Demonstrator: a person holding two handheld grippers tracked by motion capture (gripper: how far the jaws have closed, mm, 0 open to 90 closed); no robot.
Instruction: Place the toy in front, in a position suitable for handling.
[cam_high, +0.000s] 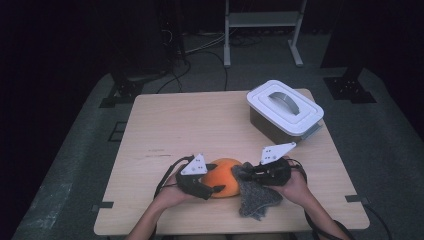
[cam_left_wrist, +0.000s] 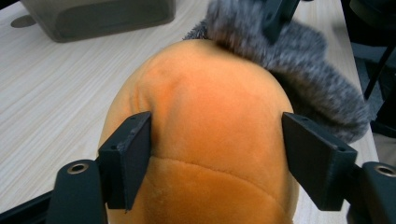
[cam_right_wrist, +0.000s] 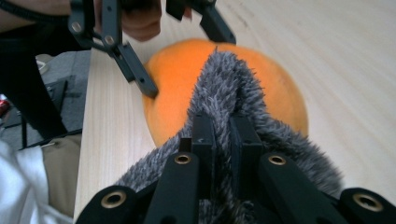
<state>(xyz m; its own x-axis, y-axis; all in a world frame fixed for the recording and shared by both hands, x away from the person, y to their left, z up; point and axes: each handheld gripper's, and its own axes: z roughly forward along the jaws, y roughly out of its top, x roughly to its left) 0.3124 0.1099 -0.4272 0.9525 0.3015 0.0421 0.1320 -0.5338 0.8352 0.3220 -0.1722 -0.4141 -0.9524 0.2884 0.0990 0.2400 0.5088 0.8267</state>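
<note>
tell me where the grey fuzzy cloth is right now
In the high view the grey fuzzy cloth lies near the table's front edge, against the right side of the orange plush, pinched by the right gripper.

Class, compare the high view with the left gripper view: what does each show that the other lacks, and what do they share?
High view alone: the white lid with its grey handle closing the storage box, the whole wooden table, the person's forearms, and the right gripper pinching the grey fuzzy cloth.

Left gripper view alone: the left gripper with its jaws spread either side of the orange plush, the right-hand pad standing apart from it, and a seam across the plush.

Shared: the orange plush, the grey fuzzy cloth draped against it, the box's dark body and the tabletop.
</note>
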